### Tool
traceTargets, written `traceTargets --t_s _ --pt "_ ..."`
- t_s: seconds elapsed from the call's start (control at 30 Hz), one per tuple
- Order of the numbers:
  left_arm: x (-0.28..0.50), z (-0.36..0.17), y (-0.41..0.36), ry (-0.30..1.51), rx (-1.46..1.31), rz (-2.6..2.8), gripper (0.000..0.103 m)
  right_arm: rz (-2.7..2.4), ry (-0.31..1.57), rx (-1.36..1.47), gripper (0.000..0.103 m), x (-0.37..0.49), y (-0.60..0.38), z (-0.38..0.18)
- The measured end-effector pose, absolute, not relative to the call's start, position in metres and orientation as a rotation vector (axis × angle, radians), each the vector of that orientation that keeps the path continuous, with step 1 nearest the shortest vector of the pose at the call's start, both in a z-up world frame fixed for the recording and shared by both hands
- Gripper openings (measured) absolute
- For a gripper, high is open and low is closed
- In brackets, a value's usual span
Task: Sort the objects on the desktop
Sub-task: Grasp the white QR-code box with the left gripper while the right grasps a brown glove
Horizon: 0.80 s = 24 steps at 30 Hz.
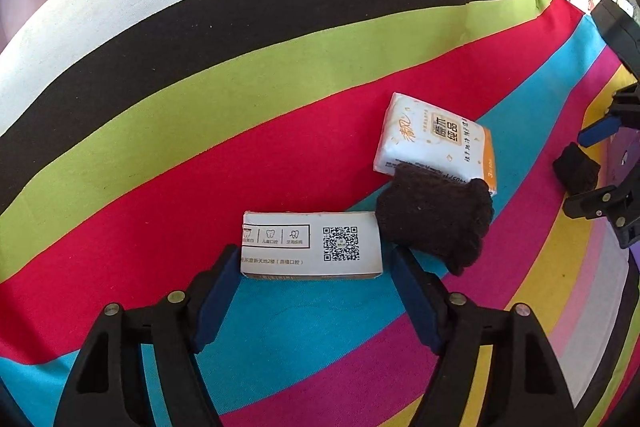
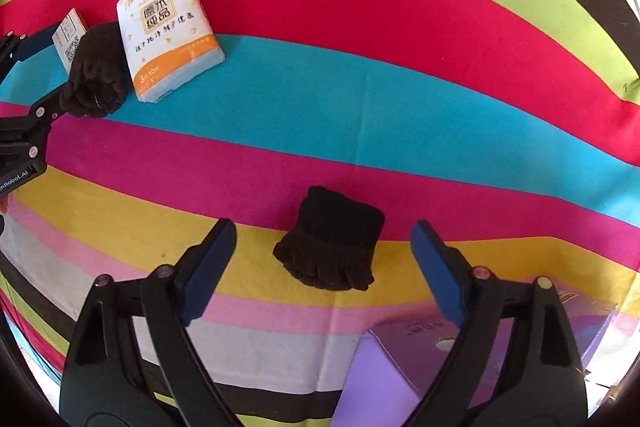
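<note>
where striped multicoloured cloth (image 1: 168,75) covers the desk, noted from left to right in the left wrist view: left gripper (image 1: 310,265) angled down over a flat white cardboard box with a qr code (image 1: 312,247), blue pads either side of the box's short ends, close but whether pressing cannot be told. just right of the box, touching its corner, a dark brown knitted bundle (image 1: 436,213), overlapping the lower edge of a white and orange plastic tissue packet (image 1: 434,139). far right, well apart, a second dark brown knitted bundle (image 1: 576,167) on the yellow stripe.

right wrist view, left to right: box (image 2: 70,33), first bundle (image 2: 98,75), tissue packet (image 2: 168,31) clustered upper left. right gripper (image 2: 322,259) pointing steeply down, fingers spread wide around the second bundle (image 2: 332,243), clear gaps both sides, nothing gripped. lower right, beneath the right finger, a pale purple cardboard carton (image 2: 396,359), near the bundle but apart.
</note>
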State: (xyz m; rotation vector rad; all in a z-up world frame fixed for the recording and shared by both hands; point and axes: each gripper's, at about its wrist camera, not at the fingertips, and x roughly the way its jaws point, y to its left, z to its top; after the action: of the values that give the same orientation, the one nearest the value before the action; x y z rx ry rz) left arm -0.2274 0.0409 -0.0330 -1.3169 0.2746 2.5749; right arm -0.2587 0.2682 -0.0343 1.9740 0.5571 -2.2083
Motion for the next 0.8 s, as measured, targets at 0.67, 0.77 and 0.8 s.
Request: traceTargets --t_s 0.67,0.77,0.8 --pt "-0.144 0.014 0.026 0.164 -1.179 2.706 0.067 -2.194 0.308 1.615 0.04 -0.18 0.281 0.03" --pt "-0.118 0.032 0.044 0.165 -1.082 2.71 0.067 -2.22 0.276 1.502 0.04 -0.155 0.293 0.058" --pt "-0.108 0.038 0.051 0.161 -1.046 2.711 0.067 -2.23 0.268 1.463 0.04 -0.15 0.292 0.07"
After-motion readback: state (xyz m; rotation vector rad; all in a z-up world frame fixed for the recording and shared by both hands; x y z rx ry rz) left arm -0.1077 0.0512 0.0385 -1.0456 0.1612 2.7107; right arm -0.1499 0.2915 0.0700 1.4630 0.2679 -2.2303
